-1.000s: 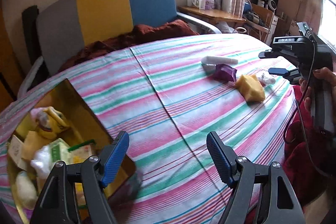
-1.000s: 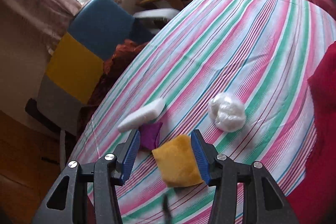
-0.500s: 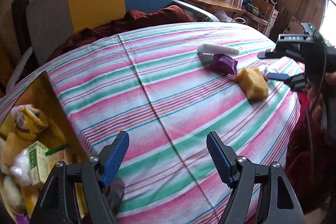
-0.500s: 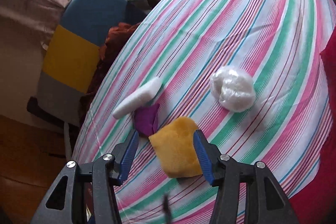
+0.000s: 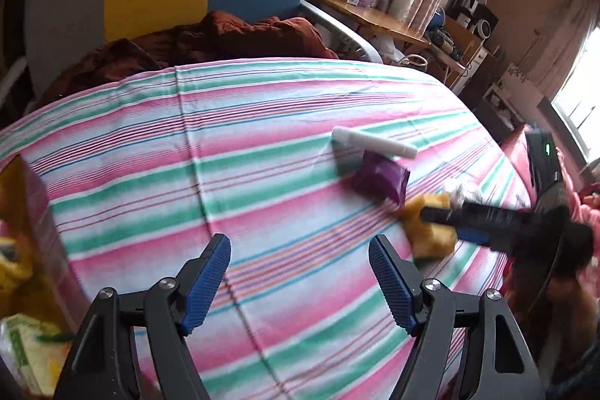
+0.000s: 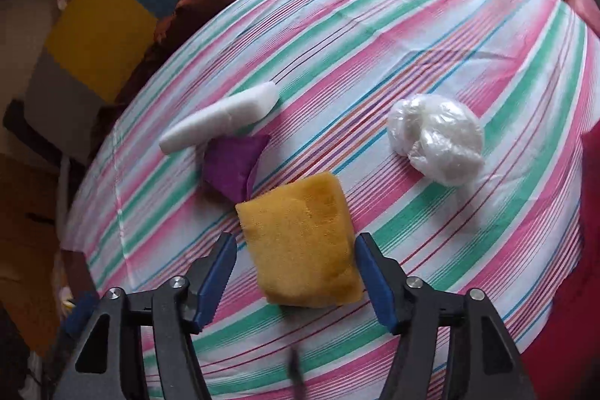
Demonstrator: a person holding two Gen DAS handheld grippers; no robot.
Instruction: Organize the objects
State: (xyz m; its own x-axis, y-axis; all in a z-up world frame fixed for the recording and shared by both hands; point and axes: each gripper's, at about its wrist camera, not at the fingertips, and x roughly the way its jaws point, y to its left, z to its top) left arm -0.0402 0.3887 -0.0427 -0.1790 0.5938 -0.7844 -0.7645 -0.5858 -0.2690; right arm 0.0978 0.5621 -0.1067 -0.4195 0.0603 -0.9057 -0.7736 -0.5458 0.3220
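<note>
- The table point(image 6: 431, 25), under a striped cloth, carries four loose things near its right edge.
- The left gripper point(image 5: 300, 282) hangs over bare cloth, jaws wide apart, holding nothing.
- The right gripper point(image 6: 296, 272) has its jaws apart either side of the sponge point(image 6: 300, 238), not clamped.
- The sponge lies flat, its far corner touching the purple packet point(image 6: 232, 164).
- A white bar point(image 6: 221, 119) lies just behind the packet.
- A plastic wad point(image 6: 437, 137) sits apart, nearer the right edge.

Black frames, ribbed blue fingers point(image 5: 208, 282), silver screws point(image 6: 176, 282)
</note>
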